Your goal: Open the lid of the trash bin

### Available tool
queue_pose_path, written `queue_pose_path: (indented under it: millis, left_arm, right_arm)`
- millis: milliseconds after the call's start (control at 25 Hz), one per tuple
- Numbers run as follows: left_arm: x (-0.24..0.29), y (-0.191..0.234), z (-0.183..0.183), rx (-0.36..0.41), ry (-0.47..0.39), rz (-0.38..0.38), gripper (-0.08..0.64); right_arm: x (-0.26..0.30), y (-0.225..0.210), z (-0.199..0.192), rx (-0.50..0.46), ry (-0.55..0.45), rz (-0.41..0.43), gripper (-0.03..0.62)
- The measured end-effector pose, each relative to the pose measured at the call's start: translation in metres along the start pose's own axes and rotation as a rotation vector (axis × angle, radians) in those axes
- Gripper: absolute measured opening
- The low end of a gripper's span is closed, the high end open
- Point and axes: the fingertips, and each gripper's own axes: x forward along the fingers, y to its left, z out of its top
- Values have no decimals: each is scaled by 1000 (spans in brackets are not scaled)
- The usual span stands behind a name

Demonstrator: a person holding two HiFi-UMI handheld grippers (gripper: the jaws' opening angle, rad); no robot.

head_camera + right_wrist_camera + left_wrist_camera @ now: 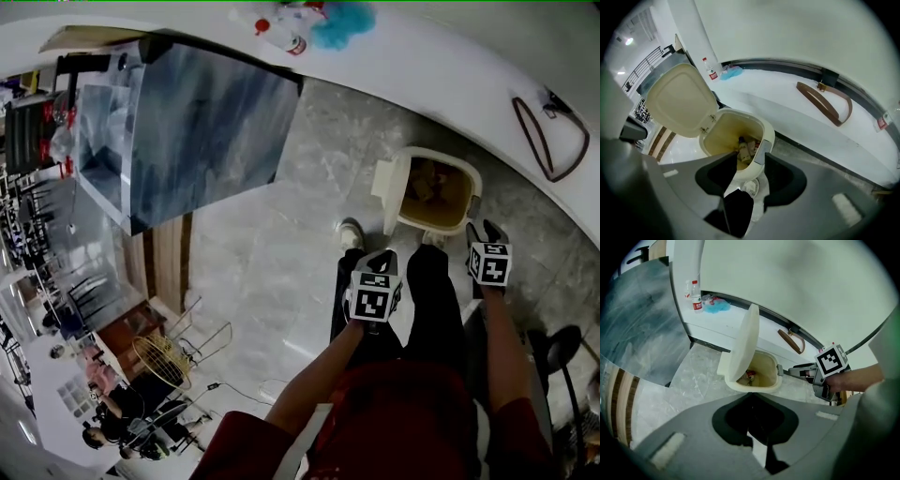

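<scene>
Both claws hover above the trash bin [765, 130], its lid [679, 101] upright at the hinge: left claw [750, 397] pinched together, right claw [751, 157] spread, empty. Best to lift straight away, brushing neither lid nor rim.

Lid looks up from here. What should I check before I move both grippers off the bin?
1. Lid raised: ok. It stands up off the trash bin and the opening is exposed.
2. Right gripper free: ok. Its jaws are apart and clamp nothing; the bin's rim only shows through the gap.
3. Left gripper empty: ok. Its jaws are together with nothing between them.
4. Bin upright on the floor: ok.
5. Lid will hold up unaided: cannot tell.
</scene>
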Motion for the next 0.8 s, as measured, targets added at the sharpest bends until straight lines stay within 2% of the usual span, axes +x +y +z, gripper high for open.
queue_pose_path:
  millis: [400, 800]
  left_arm:
    - [-62, 5, 15, 85, -56, -44, 6]
    - [-122, 19, 58, 123, -167, -84, 6]
  right_arm:
    - [-72, 49, 26, 17, -98, -22, 184]
    - [-138, 108, 64, -14, -227, -10, 184]
